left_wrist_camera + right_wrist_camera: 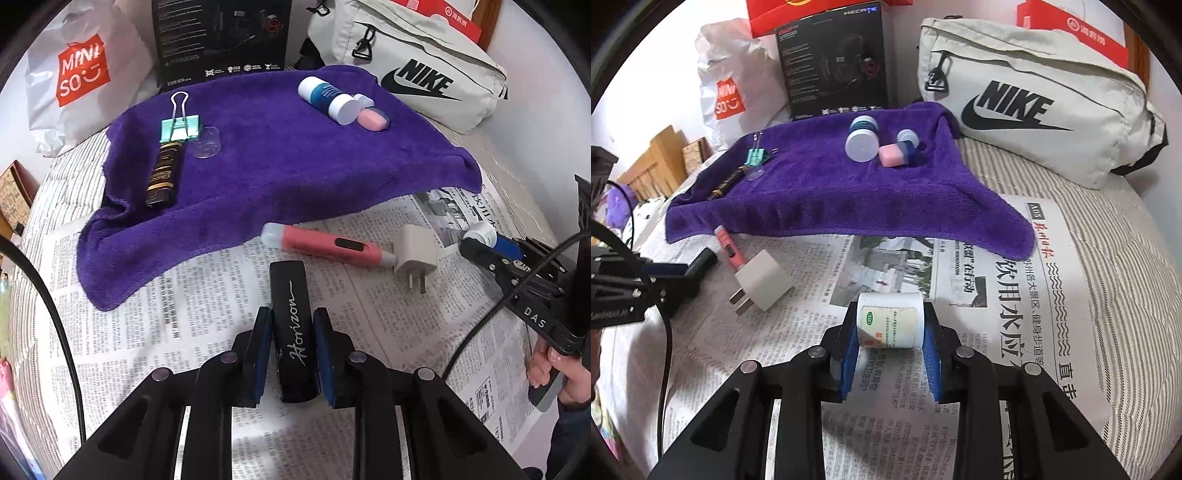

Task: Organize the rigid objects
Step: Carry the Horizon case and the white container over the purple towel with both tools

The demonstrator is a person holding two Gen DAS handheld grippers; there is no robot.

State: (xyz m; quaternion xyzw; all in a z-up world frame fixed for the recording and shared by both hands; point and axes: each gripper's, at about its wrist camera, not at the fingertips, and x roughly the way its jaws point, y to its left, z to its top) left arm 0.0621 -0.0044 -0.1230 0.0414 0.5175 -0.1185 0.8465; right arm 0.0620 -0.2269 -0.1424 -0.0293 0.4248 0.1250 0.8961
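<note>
While left gripper (291, 328) clamps black case (293, 332), case base hidden.

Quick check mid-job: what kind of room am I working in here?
Probably a bedroom at home: the work surface looks like a bed with a striped cover, spread with newspaper and a purple towel, with a Nike bag behind.

The left gripper (291, 325) is clamped on a black case; the right gripper (891, 325) is closed around a white jar.
</note>
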